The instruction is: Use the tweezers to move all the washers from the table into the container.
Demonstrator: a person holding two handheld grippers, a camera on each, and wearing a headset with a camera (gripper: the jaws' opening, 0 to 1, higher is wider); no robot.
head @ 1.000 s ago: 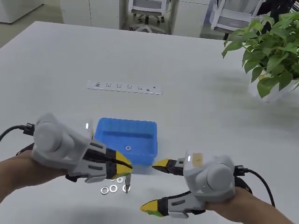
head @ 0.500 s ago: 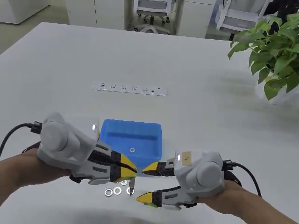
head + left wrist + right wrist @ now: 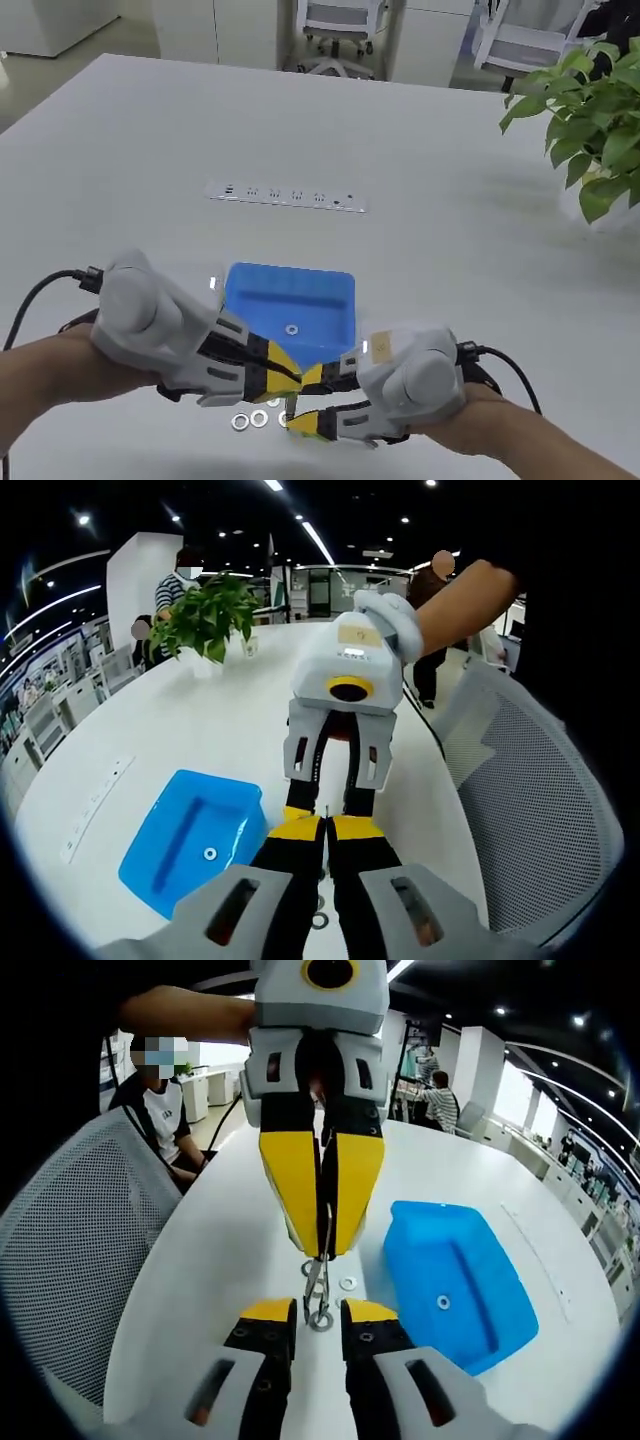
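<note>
Closing in, the right tongs (image 3: 305, 400) have swung over from the side and narrowed. A second back they gaped wide, well apart from the left tongs (image 3: 288, 372); now we see the two sets nose to nose.

Left tongs are clamped tight on the tweezers (image 3: 316, 1282), which hang point-down from them. Right tongs are part-open, one jaw on each side of the tweezer legs. The right gripper view shows a slim gap on both sides, so we read no squeeze yet.

Tweezer tips sit at one washer (image 3: 320, 1319) on the surface (image 3: 120, 150); we cannot tell if it is pinched. More loose washers (image 3: 259, 419) lie just beside it, near the blue container (image 3: 290, 290). A lone washer (image 3: 291, 329) lies inside the container.

Progress, as we judge it, is early: one in, at least three left on the surface, next pickup being set up.

Other differences: none in the parts. The washer layout is the same and the same single one sits inside. The head camera shifted, so the power strip (image 3: 287, 196) and potted plant (image 3: 590, 110) only sit differently in frame.
</note>
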